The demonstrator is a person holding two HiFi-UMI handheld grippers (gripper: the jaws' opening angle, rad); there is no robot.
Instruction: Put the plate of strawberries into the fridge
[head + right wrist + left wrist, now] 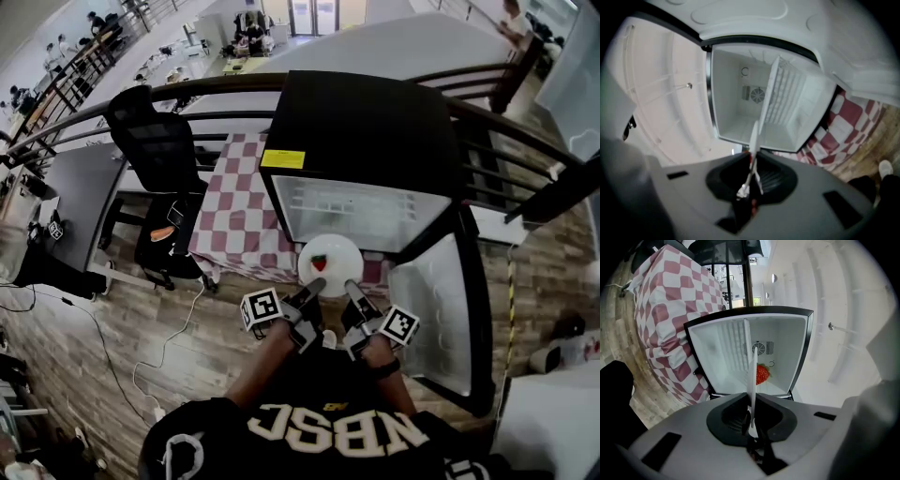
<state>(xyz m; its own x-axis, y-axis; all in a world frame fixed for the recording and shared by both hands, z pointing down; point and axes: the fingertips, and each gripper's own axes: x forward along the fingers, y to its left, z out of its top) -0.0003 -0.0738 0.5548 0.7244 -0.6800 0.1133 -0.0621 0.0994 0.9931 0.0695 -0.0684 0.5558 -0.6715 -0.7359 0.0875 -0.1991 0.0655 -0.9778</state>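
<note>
A white plate (pixel 337 251) with one red strawberry (pixel 321 263) hangs in front of the open black mini fridge (pixel 361 127). My left gripper (pixel 312 289) is shut on the plate's near left rim. My right gripper (pixel 353 291) is shut on its near right rim. In the left gripper view the plate (pixel 751 380) shows edge-on between the jaws, with the strawberry (pixel 761 374) just right of it and the fridge's white inside (pixel 726 352) behind. The right gripper view has the plate's rim (pixel 753 136) pinched in the jaws, facing the fridge cavity (pixel 740 105).
The fridge door (pixel 441 309) stands swung open to the right. Left of the fridge is a table under a red-and-white checked cloth (pixel 234 211), then a black office chair (pixel 159 141). Cables (pixel 178 328) lie on the wooden floor. A curved railing (pixel 487 122) runs behind.
</note>
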